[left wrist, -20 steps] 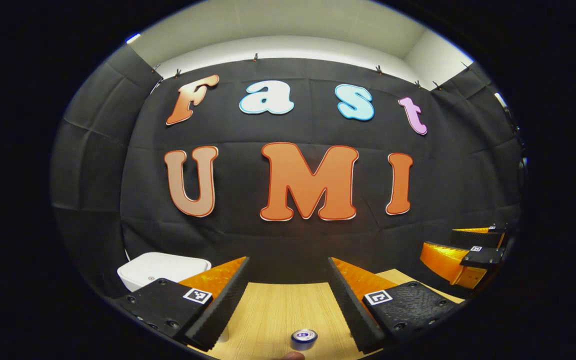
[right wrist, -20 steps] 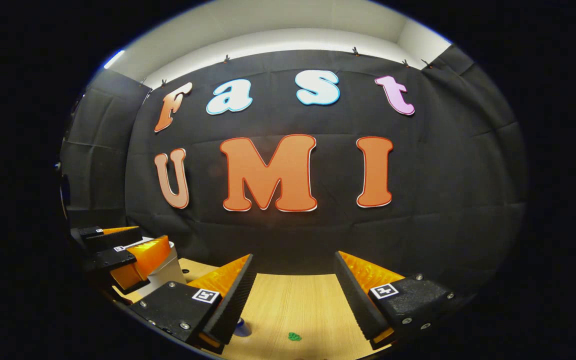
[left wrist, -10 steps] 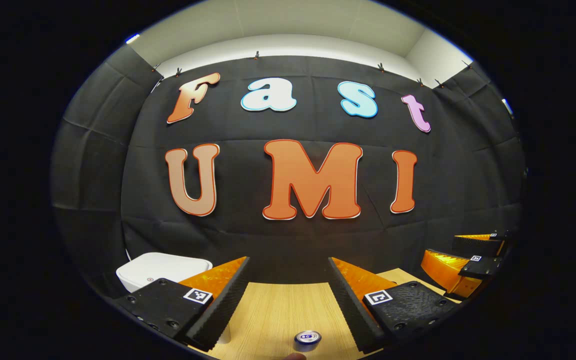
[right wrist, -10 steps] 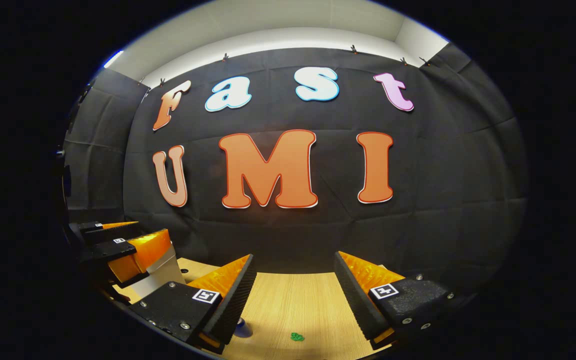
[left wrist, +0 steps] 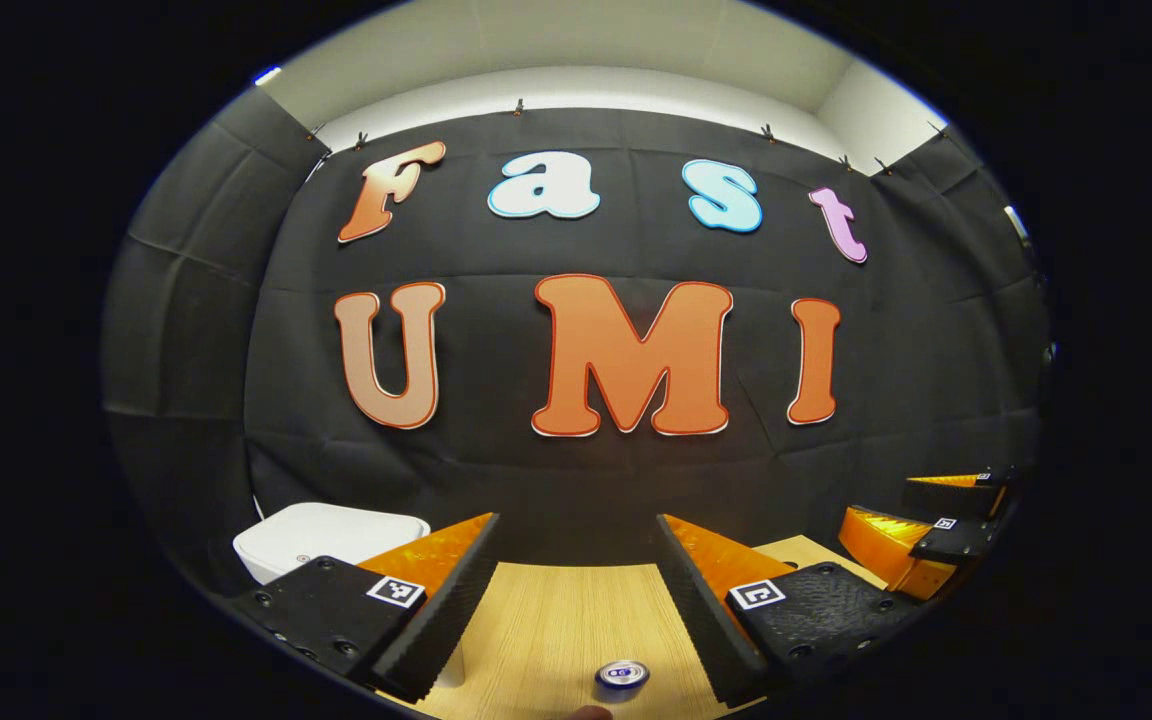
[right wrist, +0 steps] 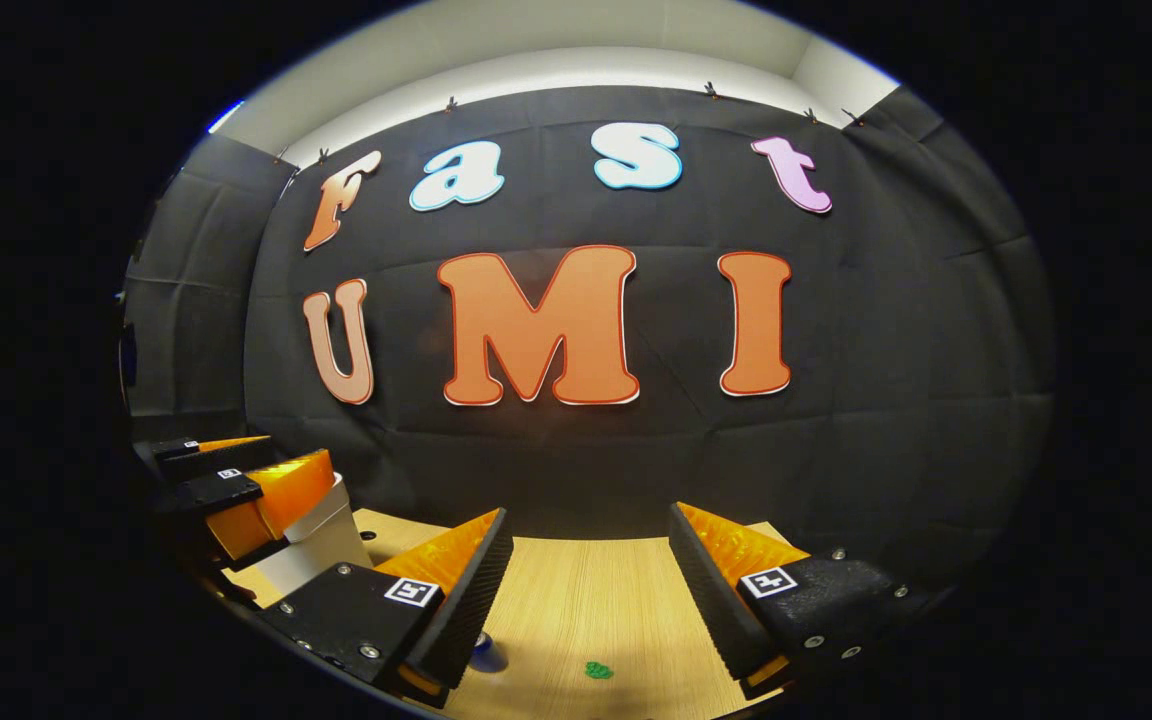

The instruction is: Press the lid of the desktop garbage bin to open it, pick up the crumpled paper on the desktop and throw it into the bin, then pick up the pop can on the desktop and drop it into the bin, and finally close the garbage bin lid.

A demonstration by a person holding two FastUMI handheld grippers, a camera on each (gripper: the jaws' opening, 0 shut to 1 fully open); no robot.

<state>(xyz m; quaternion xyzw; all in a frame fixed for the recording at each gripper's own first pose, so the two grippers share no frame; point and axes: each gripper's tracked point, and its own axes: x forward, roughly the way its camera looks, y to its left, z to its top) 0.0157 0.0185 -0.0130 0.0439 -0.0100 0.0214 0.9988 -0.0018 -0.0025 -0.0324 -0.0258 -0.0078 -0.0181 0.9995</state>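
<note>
**Both hand-held grippers spread and empty above the desk**

Left hand-held gripper (left wrist: 576, 590) released, fingers wide apart, nothing between them, raised over the wooden desk (left wrist: 546, 620). White garbage bin (left wrist: 321, 530) at far left, lid down. Pop can (left wrist: 621, 675) upright near the bottom edge, seen from above. Right hand-held gripper (right wrist: 586, 590) likewise released, empty. Small green item (right wrist: 596, 670) on the desk below it; crumpled paper not identifiable with certainty.
</note>
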